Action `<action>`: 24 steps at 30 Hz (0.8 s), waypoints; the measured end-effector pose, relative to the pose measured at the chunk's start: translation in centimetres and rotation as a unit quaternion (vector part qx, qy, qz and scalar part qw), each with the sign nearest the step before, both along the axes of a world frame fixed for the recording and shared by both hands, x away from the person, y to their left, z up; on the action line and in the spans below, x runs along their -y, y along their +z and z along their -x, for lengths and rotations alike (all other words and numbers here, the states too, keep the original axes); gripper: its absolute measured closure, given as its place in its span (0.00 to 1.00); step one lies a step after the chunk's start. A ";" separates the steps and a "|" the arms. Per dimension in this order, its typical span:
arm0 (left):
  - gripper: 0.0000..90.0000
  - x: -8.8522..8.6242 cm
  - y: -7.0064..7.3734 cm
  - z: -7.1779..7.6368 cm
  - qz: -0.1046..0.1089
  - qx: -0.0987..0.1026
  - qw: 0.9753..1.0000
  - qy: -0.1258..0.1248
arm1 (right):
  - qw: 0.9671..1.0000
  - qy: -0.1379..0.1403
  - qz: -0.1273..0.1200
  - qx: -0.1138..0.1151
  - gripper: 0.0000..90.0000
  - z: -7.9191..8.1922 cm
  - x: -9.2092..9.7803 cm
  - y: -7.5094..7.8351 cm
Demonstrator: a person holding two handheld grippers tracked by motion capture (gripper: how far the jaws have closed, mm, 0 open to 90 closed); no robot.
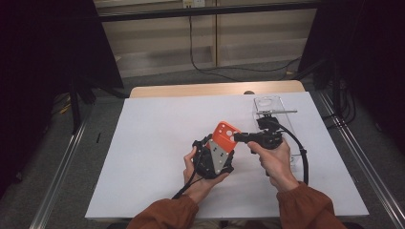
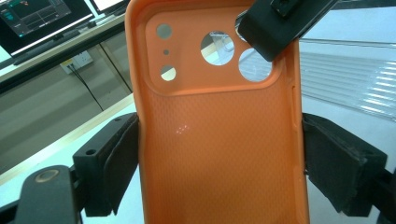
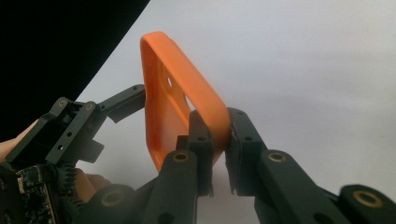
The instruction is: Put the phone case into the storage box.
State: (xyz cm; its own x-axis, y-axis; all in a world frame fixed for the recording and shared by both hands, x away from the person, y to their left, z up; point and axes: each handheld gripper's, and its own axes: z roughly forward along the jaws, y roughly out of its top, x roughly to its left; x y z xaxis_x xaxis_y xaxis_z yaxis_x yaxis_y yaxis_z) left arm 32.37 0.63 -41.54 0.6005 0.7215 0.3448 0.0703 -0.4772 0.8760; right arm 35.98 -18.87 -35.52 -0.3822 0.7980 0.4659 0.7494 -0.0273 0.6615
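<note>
An orange phone case is held up over the middle of the white table. My left gripper is shut on the case's two long sides, its pads pressing the case from left and right. My right gripper comes in from the right and is shut on the case's top corner by the camera cut-outs. In the right gripper view its jaws pinch the rim of the case between their fingertips, and the left gripper shows behind.
A clear plastic box lies on the white table just right of the right hand. A cable trails from each gripper toward the person. The table's wooden far edge and a dark floor lie beyond.
</note>
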 end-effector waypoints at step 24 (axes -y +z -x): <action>0.04 -2.3 0.8 -2.3 0.104 -0.090 0.990 -0.025 | 0.999 0.015 0.016 0.025 0.92 -1.2 -1.1 1.4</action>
